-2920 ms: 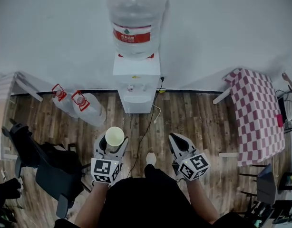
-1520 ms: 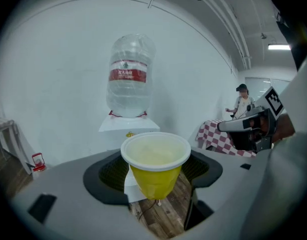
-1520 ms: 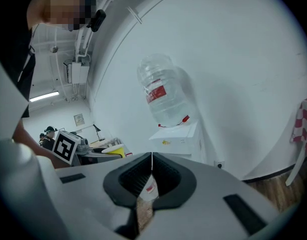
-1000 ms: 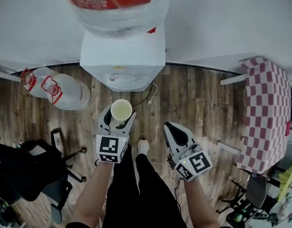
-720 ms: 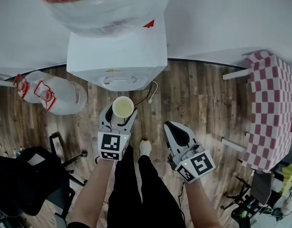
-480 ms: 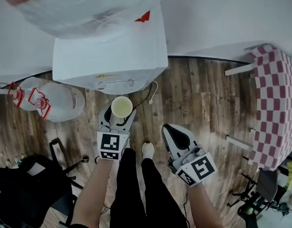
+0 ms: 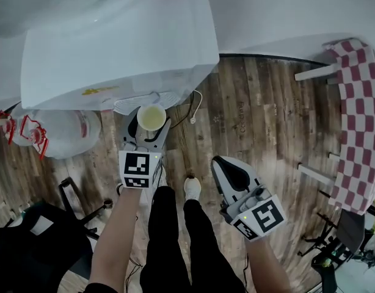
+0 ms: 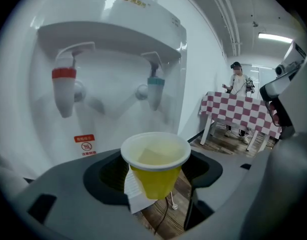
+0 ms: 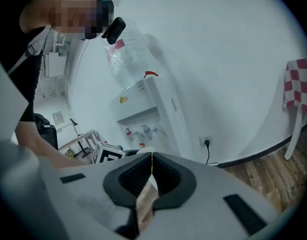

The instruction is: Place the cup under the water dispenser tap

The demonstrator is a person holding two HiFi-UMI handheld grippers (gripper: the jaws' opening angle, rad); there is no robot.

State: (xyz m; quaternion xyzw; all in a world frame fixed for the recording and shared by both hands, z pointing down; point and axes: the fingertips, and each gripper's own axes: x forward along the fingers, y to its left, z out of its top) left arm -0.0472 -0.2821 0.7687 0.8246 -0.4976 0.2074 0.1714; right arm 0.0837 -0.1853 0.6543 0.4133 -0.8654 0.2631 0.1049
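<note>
Head view: shows the left hand-held gripper (image 7: 148, 130) pinching a yellow cup (image 7: 151, 116), upright, just at the front edge of the white water dispenser (image 7: 120, 47), over a wooden floor (image 7: 254, 121). Shows the right hand-held gripper (image 7: 227, 171) lower right, well apart from the dispenser.

Left gripper view: holds the cup by its sides between wide jaws, lower than the red tap (image 8: 63, 86) and blue tap (image 8: 155, 89), sideways between the 2.

Right gripper view: jaws pressed together, dispenser well beyond.

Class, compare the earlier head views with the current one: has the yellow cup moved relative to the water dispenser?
Yes. The cup, held in the left tongs, has closed in on the dispenser front.
</note>
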